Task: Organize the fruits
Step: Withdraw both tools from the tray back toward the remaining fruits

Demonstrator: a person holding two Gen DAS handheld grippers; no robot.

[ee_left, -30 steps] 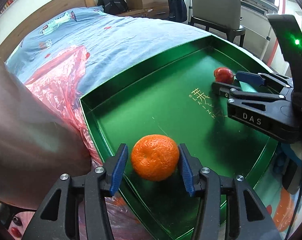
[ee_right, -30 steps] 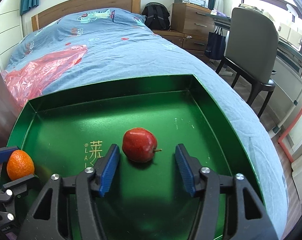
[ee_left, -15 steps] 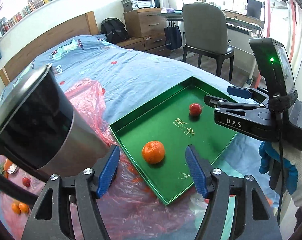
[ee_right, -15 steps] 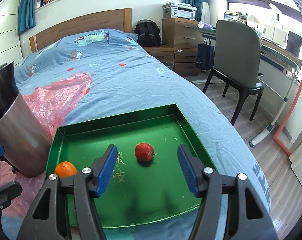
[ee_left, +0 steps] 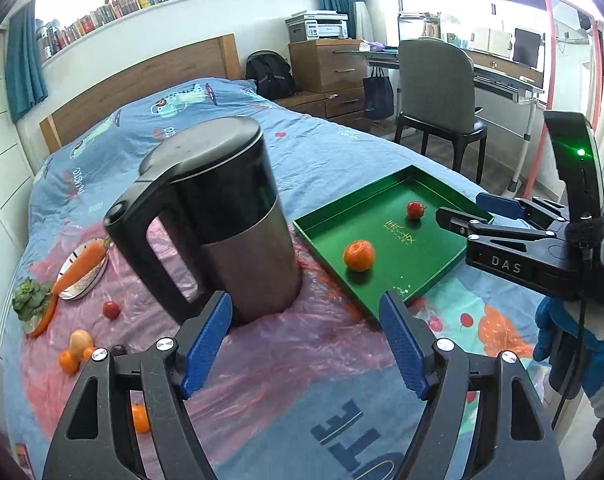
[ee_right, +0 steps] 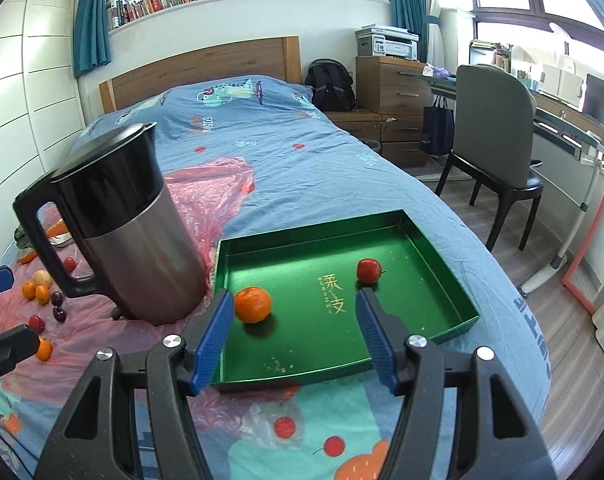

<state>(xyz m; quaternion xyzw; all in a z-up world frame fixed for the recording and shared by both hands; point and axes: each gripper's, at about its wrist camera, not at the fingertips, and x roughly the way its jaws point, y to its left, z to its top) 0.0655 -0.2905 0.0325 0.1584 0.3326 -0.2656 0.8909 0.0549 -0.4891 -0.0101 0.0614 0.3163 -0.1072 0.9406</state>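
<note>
Hovering my left gripper with nothing in its just-widened jaws, I judge the loose fruits on the bed's left edge nearer it than my equally open, unloaded right gripper, facing the green tray.

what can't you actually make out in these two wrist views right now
- Kettle: its closed lid hides the inside in both views.
- Small fruits beyond the kettle: too small to name in the right wrist view, and the kettle handle covers some.
- Carrot and its plate: mostly hidden behind the kettle in the right wrist view.
- Green tray: the gold lettering is too small to read.
</note>
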